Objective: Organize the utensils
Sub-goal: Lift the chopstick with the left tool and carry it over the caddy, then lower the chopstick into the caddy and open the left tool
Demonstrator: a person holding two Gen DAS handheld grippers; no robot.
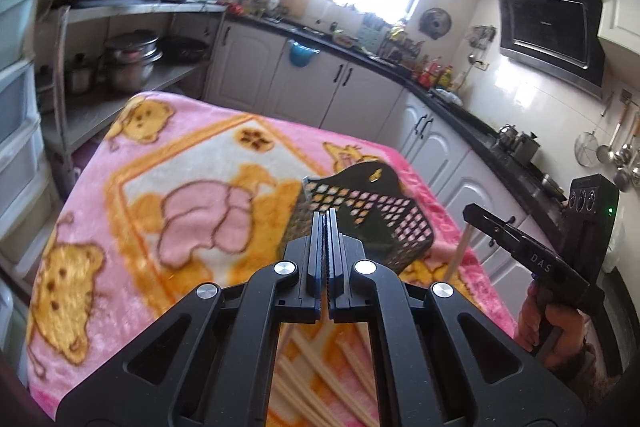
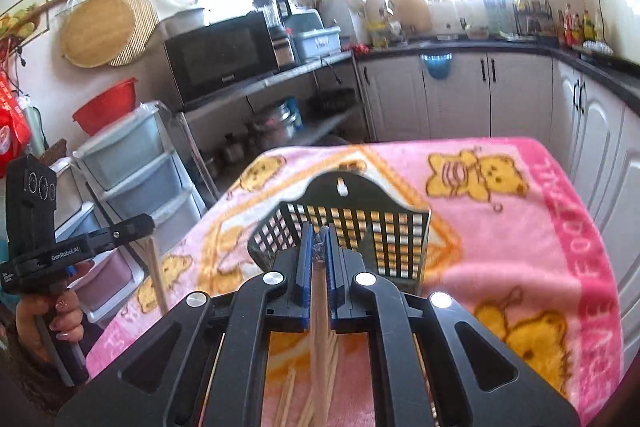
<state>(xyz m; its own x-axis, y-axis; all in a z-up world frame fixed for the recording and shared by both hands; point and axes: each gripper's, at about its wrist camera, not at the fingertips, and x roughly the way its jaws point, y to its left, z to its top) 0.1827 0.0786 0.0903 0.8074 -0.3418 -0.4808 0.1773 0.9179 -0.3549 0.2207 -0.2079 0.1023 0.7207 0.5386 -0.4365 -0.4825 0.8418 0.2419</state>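
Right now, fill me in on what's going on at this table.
A person holds a two-finger gripper in each hand above a table covered by a pink bear-print blanket. The right gripper is shut on a pale wooden chopstick; the left gripper is shut on another chopstick. A black plastic lattice utensil basket lies ahead of them. More loose chopsticks lie on the blanket below.
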